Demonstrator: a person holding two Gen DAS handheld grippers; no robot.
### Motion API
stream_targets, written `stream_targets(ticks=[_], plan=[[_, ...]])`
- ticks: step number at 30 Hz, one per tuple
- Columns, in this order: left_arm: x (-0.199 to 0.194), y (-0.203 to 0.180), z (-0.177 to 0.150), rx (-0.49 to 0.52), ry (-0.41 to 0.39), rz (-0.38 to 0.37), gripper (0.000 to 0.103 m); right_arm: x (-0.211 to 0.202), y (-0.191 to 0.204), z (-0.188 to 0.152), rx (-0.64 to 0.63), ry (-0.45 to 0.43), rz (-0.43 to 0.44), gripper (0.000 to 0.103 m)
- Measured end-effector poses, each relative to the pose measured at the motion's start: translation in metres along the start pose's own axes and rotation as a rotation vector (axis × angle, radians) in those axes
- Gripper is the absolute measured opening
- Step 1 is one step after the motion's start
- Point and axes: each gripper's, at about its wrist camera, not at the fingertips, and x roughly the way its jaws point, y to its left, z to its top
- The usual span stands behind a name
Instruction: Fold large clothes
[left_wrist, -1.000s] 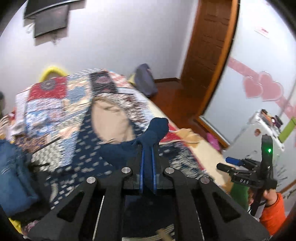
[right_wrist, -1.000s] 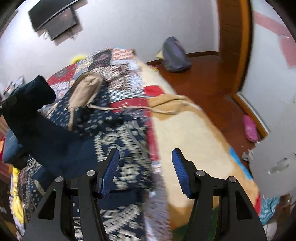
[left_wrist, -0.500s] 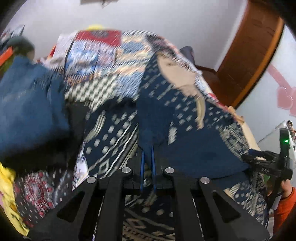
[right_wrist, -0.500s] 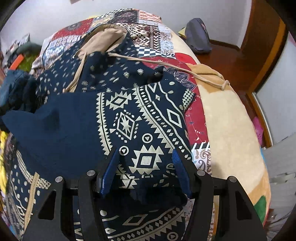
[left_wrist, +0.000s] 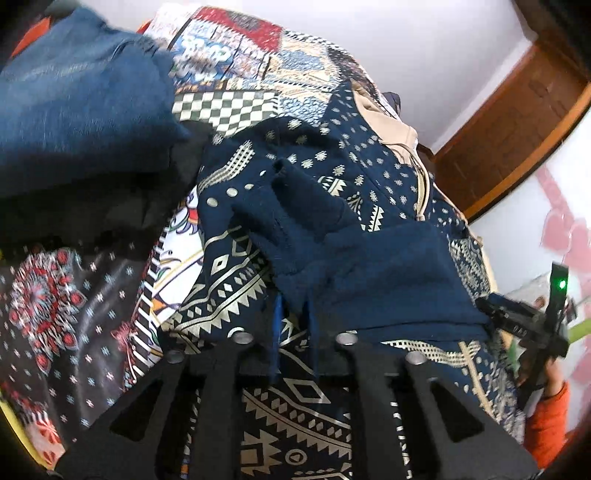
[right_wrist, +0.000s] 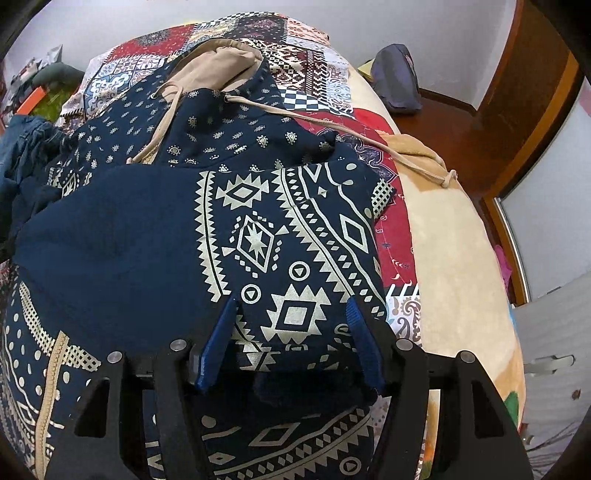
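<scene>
I see the navy patterned hoodie (right_wrist: 258, 229) spread on the bed, lying over the patchwork quilt (right_wrist: 303, 48), its tan-lined hood (right_wrist: 218, 62) at the far end and a sleeve folded across its body. My left claw (left_wrist: 293, 325) sits low over the hoodie's plain navy sleeve (left_wrist: 369, 273); its jaws have just been opening, and they now stand slightly apart with the sleeve's edge between them, the pads no longer pinching it. My right claw (right_wrist: 291, 339) hangs over the hoodie's near hem with its jaws about half spread, patterned cloth below the blue pads (right_wrist: 218, 343) but not gripped. Left of the hoodie lies a heap of blue denim (left_wrist: 81, 96). The hoodie's tan drawstring (right_wrist: 369, 144) trails right onto the beige blanket (right_wrist: 450, 258).
</scene>
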Motion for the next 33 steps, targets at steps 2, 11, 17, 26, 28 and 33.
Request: stream_targets(ticks=[2, 11, 17, 26, 28, 33], plan=[[0.002, 0.009, 0.003, -0.045, -0.002, -0.01, 0.04, 0.0, 0.001, 0.0, -0.001, -0.002, -0.001, 0.059], [0.032, 0.029, 0.03, -0.184, 0.014, -0.101, 0.043, 0.0, 0.0, -0.001, 0.002, -0.006, 0.005, 0.059], [0.022, 0.0, 0.045, -0.001, -0.072, 0.103, 0.007, -0.006, -0.004, -0.001, 0.014, -0.005, 0.02, 0.06], [-0.029, -0.008, 0.024, 0.102, -0.21, 0.256, 0.007, -0.013, -0.01, -0.001, 0.035, -0.013, 0.043, 0.059], [-0.021, 0.001, 0.017, 0.088, -0.169, 0.279, 0.009, -0.006, -0.007, -0.003, 0.027, 0.001, 0.039, 0.06], [0.004, 0.021, 0.0, 0.025, -0.05, 0.283, 0.017, -0.005, 0.005, -0.007, -0.03, -0.006, -0.001, 0.064]])
